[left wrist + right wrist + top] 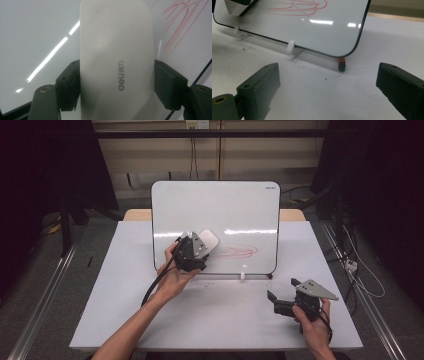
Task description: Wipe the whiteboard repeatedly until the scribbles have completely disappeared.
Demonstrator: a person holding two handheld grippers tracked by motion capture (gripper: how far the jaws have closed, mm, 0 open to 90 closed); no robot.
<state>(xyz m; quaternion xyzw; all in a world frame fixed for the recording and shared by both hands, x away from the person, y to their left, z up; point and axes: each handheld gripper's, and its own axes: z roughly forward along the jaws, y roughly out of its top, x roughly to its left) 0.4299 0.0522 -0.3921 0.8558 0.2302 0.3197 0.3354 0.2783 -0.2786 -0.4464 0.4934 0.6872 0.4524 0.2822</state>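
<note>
**Eraser held against the whiteboard**

A white eraser [209, 240] is clamped between the jaws of the left gripper [196, 251] and pressed to the upright whiteboard [240, 205], just left of red scribbles [240, 252]. The word "deli" is printed in grey on the eraser's back [121, 83]. The board is propped on small white clips [291, 47] on the table [120, 285]. The right gripper [280, 301] is held low over the table at the right, its jaws spread wide with nothing between them. A small red and black object [341, 63] is seen at the board's lower corner.
</note>
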